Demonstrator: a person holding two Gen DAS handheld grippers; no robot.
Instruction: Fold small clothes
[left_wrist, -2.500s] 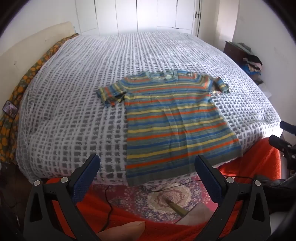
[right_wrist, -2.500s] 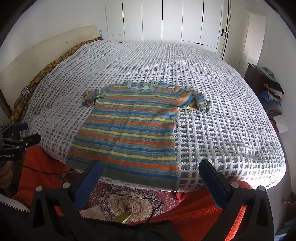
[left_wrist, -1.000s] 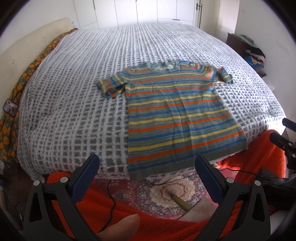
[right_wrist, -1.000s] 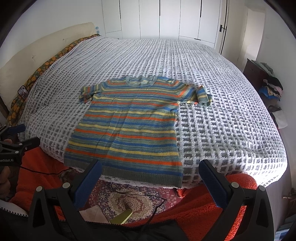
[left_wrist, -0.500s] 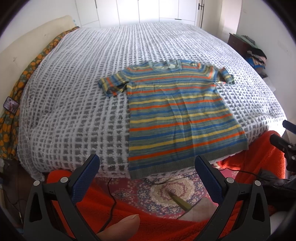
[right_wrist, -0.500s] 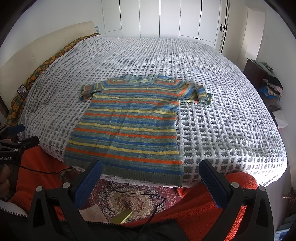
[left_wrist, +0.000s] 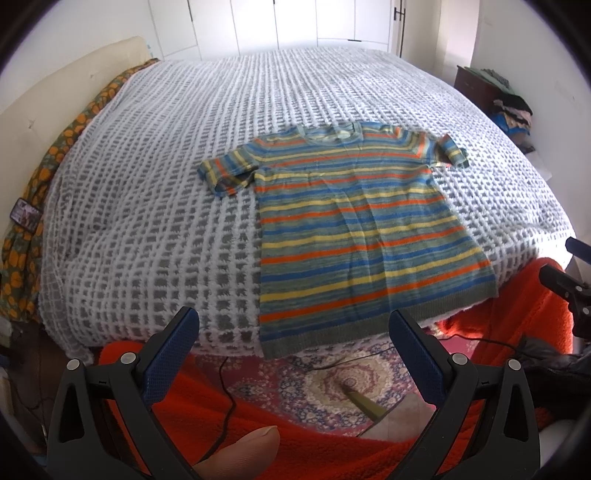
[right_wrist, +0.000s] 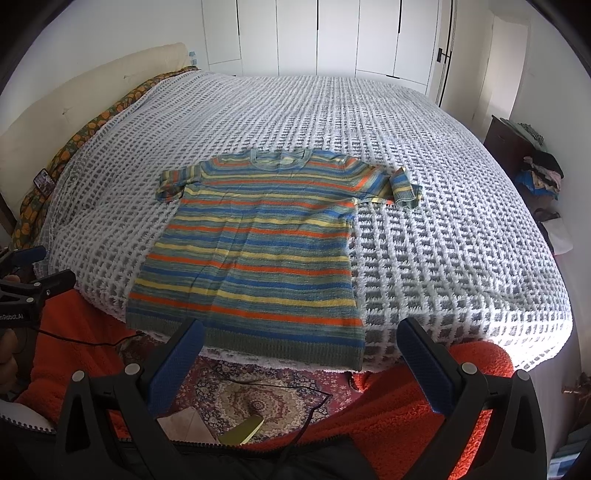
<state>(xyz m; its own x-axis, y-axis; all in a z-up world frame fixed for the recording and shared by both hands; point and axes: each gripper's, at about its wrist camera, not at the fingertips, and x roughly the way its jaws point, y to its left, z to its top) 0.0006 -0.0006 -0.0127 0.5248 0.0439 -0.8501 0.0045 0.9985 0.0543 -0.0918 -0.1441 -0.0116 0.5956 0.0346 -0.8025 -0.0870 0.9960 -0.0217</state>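
A bed (left_wrist: 147, 221) under a white-and-grey waffle bedspread fills the white-wardrobed room, a striped short-sleeved shirt (left_wrist: 354, 229) lying flat at its near edge, while the left gripper (left_wrist: 293, 328) and right gripper (right_wrist: 301, 339) hang wide open, empty, before it.

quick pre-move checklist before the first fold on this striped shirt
1. striped shirt spread out, front up, on the bedspread: ok
2. Left gripper open, nothing held: ok
3. Right gripper open, nothing held: ok
4. Sleeves flat: not ok, the right-hand sleeve is curled over and the left-hand sleeve is bunched
5. Hem within the bed edge: not ok, it hangs over
6. Anything hidden under the shirt: cannot tell
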